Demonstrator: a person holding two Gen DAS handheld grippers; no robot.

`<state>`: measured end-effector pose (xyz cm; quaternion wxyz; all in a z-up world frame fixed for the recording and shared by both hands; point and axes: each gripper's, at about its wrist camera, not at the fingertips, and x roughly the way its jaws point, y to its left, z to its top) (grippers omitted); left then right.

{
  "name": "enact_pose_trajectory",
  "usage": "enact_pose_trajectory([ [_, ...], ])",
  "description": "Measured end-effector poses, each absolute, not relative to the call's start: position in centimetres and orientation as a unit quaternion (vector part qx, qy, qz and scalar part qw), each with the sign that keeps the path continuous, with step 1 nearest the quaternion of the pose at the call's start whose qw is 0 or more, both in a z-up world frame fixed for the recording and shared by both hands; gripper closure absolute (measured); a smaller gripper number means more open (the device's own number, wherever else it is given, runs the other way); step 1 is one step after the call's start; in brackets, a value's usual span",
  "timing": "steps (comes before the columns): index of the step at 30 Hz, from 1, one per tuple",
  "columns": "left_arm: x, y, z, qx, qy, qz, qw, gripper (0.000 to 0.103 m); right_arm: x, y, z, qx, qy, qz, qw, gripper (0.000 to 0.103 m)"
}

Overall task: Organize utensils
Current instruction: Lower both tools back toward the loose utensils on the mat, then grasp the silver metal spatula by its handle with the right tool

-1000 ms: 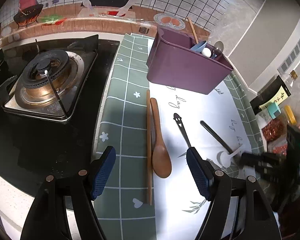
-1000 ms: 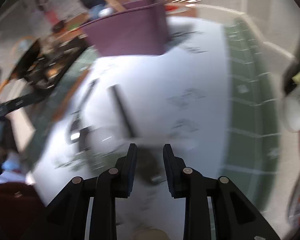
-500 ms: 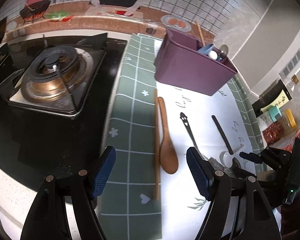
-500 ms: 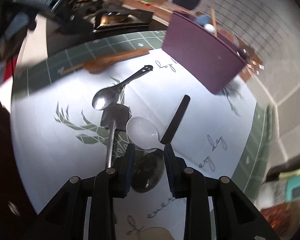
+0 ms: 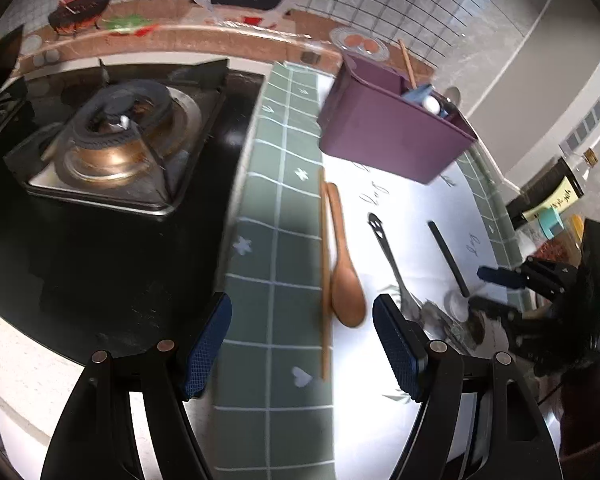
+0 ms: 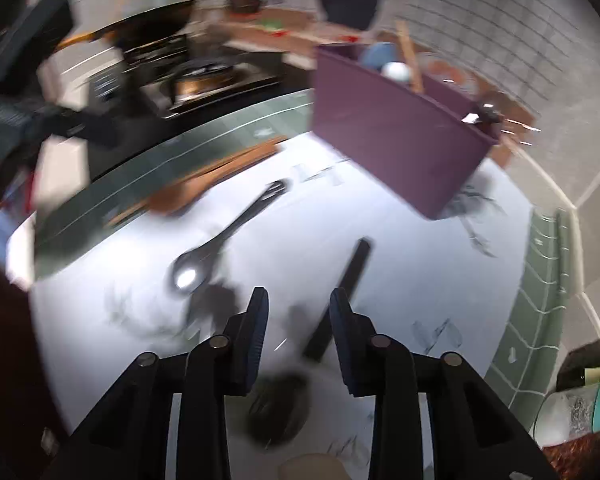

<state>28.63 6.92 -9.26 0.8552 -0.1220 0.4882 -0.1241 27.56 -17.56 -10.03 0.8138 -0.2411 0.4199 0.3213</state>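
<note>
Over the mat (image 6: 420, 264), right hand-held gripper (image 6: 299, 312) parted, straddling black-handled spoon (image 6: 340, 296)

L cam high, R cam low, shared mat (image 5: 284, 208)

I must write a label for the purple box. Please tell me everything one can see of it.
The purple box is an open-topped utensil holder that looks like matte plastic, with plain, slightly flaring walls. It stands upright on the white mat, at the far end, near the tiled wall. A wooden stick, a blue piece and a white ball-shaped end rise from inside. Neither gripper touches it.
</note>
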Motion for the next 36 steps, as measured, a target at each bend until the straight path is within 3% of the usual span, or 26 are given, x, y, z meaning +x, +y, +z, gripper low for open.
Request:
enact_pose_trajectory([
  [5, 28.6, 2.7, -10.0, -0.078, 0.501, -0.190, 0.841, 0.030, 25.7, -17.0, -11.7, -0.299, 0.420, 0.310, 0.799, 0.072],
  [11, 29.3, -0.4, -10.3, -0.050, 0.514, -0.216, 0.828, 0.030, 27.8, -16.6, -12.1, -0.269, 0.405, 0.279, 0.828, 0.072],
  [18, 28.9, 1.5, -10.2, -0.064, 0.517, -0.192, 0.831, 0.030, 28.3, -18.6, -10.3, -0.196, 0.412, 0.314, 0.833, 0.072],
  [26, 29.6, 2.5, -11.6, -0.098, 0.526, -0.173, 0.827, 0.030, 26.7, -17.3, -12.2, -0.272, 0.419, 0.304, 0.811, 0.071],
  [36, 28.3, 2.8, -11.2, -0.083, 0.522, -0.165, 0.832, 0.030, 31.1, -16.4, -12.4, -0.216, 0.425, 0.312, 0.822, 0.071],
])
